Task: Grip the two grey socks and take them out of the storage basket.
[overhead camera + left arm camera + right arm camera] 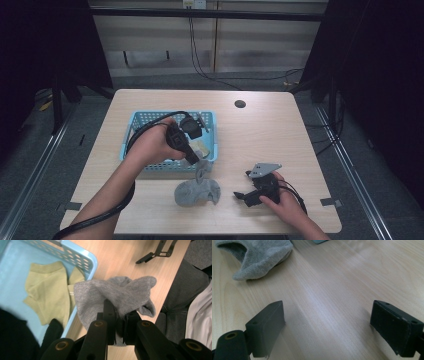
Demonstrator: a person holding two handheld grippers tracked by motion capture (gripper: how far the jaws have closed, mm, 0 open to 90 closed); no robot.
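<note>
The left gripper (119,322) is clamped on a soft grey knitted sock (117,296), lifted partly off the wooden table (260,135) beside the light-blue plastic basket (131,131), where a yellow-green sock (47,290) already lies, so dropping it in remains, while the right gripper (327,325) rests with jaws apart.

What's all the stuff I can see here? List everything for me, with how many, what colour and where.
grey sock: one, grey, on the table in front of the basket, one end lifted by the left gripper
yellow-green socks: at least one, maybe a pair, yellow-green, lying in the basket
basket: one, light blue with holes in its walls, on the left half of the table
table: one, light wood, with a dark round hole near its far edge
cables: several, black, on the floor and wall behind the table
left gripper: one, black, shut on the grey sock at the basket's near edge
right gripper: one, black, open, resting low on the table at the right
</note>
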